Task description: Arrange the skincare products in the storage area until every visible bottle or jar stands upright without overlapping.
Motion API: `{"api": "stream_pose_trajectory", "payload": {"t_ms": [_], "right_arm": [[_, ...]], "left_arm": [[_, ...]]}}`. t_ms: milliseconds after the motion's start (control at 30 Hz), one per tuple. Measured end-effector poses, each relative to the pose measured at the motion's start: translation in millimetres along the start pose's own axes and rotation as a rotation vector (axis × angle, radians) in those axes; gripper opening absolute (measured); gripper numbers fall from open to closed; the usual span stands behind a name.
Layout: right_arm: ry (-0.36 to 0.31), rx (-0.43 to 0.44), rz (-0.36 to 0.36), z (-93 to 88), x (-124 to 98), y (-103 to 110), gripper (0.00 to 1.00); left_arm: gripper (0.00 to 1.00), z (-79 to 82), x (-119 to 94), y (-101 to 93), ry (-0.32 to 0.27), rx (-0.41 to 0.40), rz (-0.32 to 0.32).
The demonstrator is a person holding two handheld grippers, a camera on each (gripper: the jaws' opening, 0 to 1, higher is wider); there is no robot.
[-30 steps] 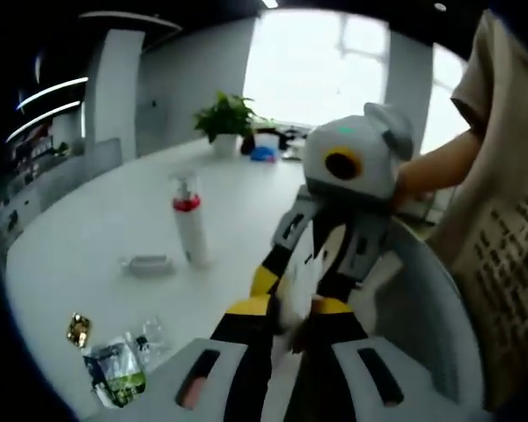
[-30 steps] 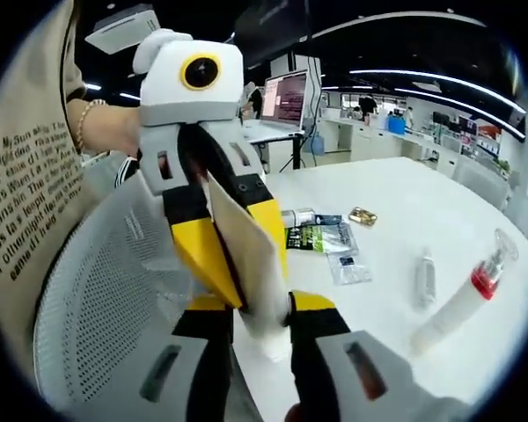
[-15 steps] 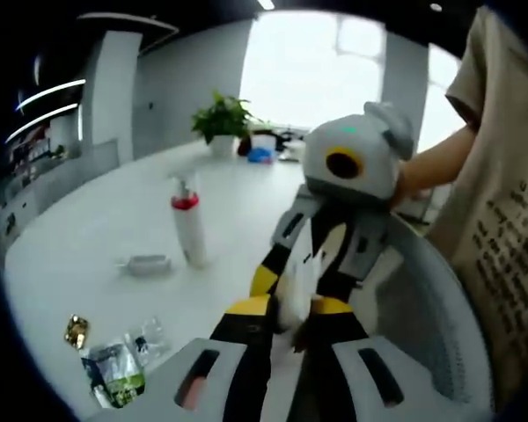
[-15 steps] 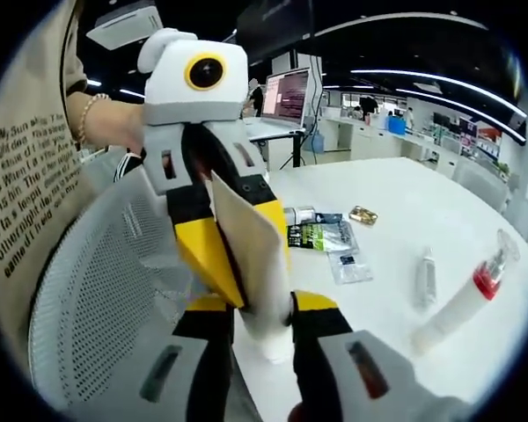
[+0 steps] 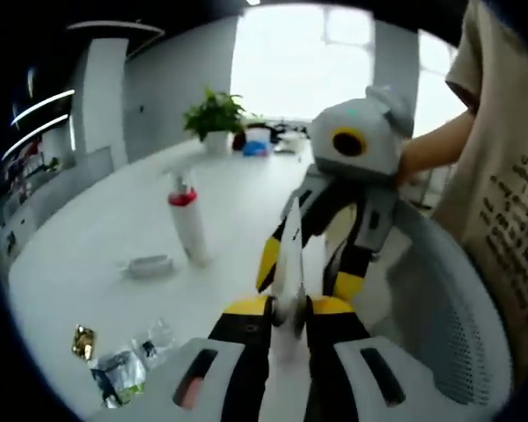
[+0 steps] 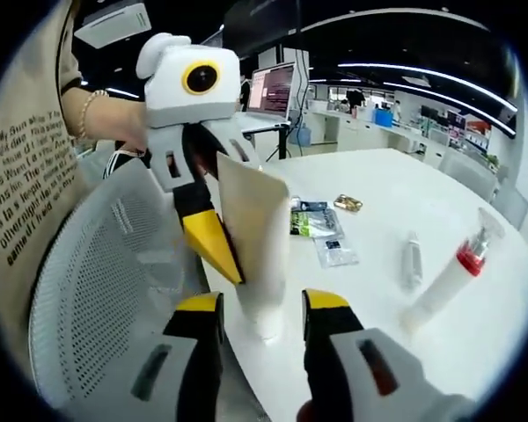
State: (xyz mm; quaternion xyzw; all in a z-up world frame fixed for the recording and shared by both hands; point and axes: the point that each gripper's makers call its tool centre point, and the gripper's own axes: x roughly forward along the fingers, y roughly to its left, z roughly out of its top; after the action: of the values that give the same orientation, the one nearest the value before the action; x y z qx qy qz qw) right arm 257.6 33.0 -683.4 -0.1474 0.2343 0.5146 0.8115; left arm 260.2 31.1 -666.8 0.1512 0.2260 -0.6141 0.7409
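Clamping the flat end of a white tube [image 5: 288,251] in the left gripper [image 5: 289,308], low in the middle of the left gripper view, jaws pressed tight on it. Hanging the tube's capped end between the spread jaws of the right gripper [image 6: 262,306], low centre in the right gripper view, with both tips standing released and clear of its sides. Holding all this over a white mesh chair [image 6: 88,290] at the lower left. Leaving a pump bottle [image 5: 187,224] with a red collar standing on the white table [image 5: 79,264] left of centre, a small tube [image 5: 148,264] lying just beside it, and sachets [image 5: 119,374] and a gold packet [image 5: 83,341] lying at the lower left.
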Motion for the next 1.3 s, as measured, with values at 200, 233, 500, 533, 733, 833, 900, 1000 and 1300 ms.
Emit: {"api": "stream_pose_trajectory", "payload": {"t_ms": [200,233,500,533,733,833,900,1000,1300], "right_arm": [[-0.074,0.127,-0.062,6.0,-14.3,-10.0,0.37],[-0.097,0.159,-0.083,8.2,-19.5,-14.1,0.37],[-0.084,0.188,-0.173,0.0,-36.4,-31.0,0.47],[-0.079,0.188,-0.183,-1.5,-37.0,-32.5,0.49],[-0.091,0.223,-0.223,-7.6,-40.0,-38.6,0.52],[-0.093,0.236,-0.231,-10.0,-41.3,-39.8,0.52],[-0.094,0.245,-0.241,-11.8,-43.9,-42.8,0.52],[-0.102,0.264,-0.263,-13.6,-48.9,-47.7,0.53],[-0.104,0.312,-0.323,-25.6,-60.2,-60.5,0.58]], "left_arm": [[0.12,-3.9,4.8,-1.1,0.027,0.042,-0.025],[0.12,-4.0,5.0,-0.3,0.021,0.051,-0.030],[0.12,-2.0,7.5,10.9,-0.010,0.047,-0.029],[0.12,-1.8,8.2,12.4,-0.011,0.048,-0.029],[0.12,1.8,14.1,19.5,-0.012,0.053,-0.042],[0.12,4.0,17.5,21.6,-0.010,0.073,-0.040],[0.12,5.9,20.5,22.5,-0.011,0.098,-0.037],[0.12,8.8,24.4,25.8,-0.012,0.121,-0.039],[0.12,17.9,37.8,49.6,-0.017,0.143,-0.042]]}}
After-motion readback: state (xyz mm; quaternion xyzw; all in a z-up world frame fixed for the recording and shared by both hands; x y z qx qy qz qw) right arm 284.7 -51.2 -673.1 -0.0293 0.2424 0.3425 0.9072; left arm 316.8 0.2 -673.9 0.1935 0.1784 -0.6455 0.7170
